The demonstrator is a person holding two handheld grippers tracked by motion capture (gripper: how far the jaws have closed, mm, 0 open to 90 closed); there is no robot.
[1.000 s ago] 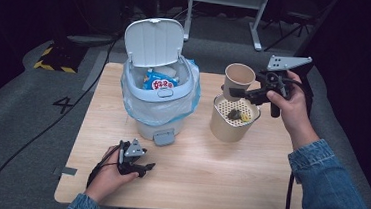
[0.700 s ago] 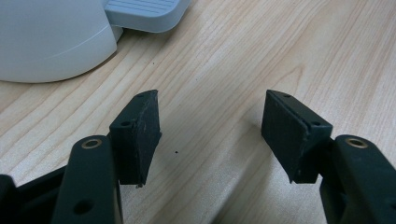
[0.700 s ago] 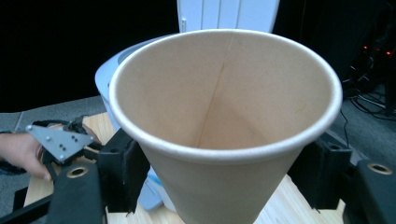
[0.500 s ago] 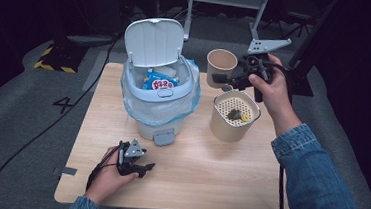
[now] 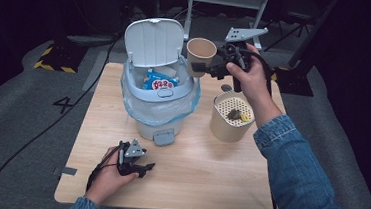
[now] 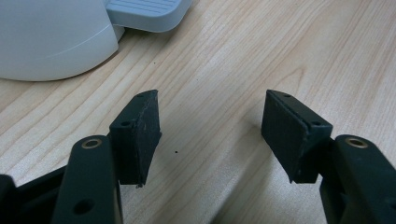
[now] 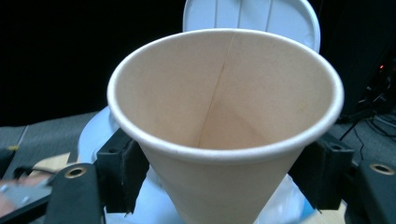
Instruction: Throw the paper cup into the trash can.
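dark room; right tongs [image 5: 199,67] squeezed a paper cup [image 5: 201,50] beside the open bin [image 5: 158,90]; left tongs [image 6: 210,135] lay wide, empty. next: tip cup in.

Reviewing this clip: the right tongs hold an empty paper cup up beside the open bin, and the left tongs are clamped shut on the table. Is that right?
Not quite. The left tongs rest on the wooden table with their jaws standing open and nothing between them, as the left gripper view shows. The rest holds: the right tongs hold an empty paper cup up beside the open bin.
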